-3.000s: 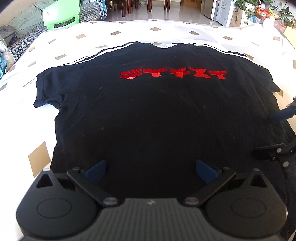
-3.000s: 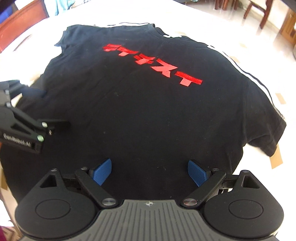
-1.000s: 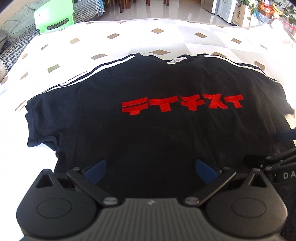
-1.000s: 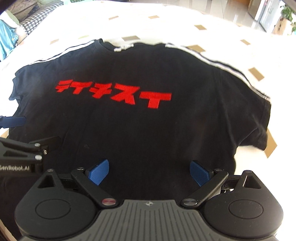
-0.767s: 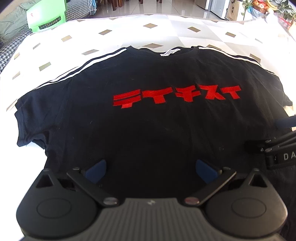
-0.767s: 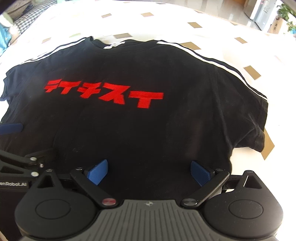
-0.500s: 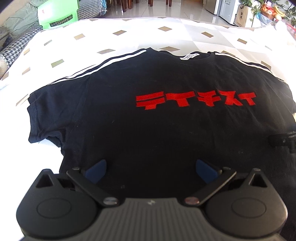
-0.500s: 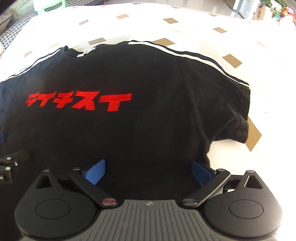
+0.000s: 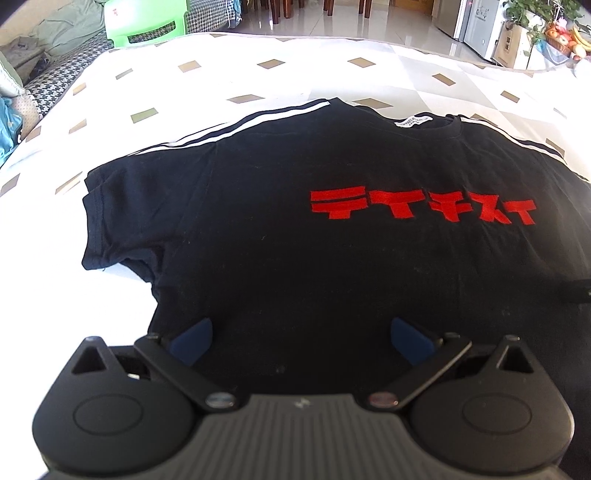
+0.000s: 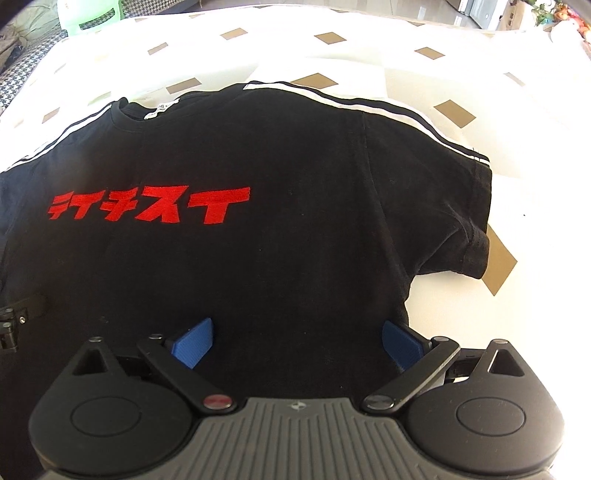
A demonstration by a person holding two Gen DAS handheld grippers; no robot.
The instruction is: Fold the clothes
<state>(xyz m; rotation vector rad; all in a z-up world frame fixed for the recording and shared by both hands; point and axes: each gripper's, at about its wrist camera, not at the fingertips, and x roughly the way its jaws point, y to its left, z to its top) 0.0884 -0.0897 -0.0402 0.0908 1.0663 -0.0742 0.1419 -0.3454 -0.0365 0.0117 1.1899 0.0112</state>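
Note:
A black T-shirt (image 9: 295, 258) with red lettering and white shoulder stripes lies spread flat, front up, collar away from me; it also shows in the right wrist view (image 10: 295, 229). My left gripper (image 9: 301, 339) is open and empty, low over the shirt's lower left side, near the left sleeve (image 9: 107, 221). My right gripper (image 10: 297, 341) is open and empty, low over the lower right side, near the right sleeve (image 10: 469, 221). A part of the left gripper shows at the left edge of the right wrist view (image 10: 14, 317).
The shirt lies on a white cloth with tan diamonds (image 9: 258, 74) that covers the surface. A green plastic stool (image 9: 144, 22) and a checked sofa (image 9: 55, 62) stand beyond the far left edge. Cabinets and plants are at the far right.
Both grippers have moved apart, the left toward the shirt's left side and the right toward its right side. Both stay open. The shirt has not moved.

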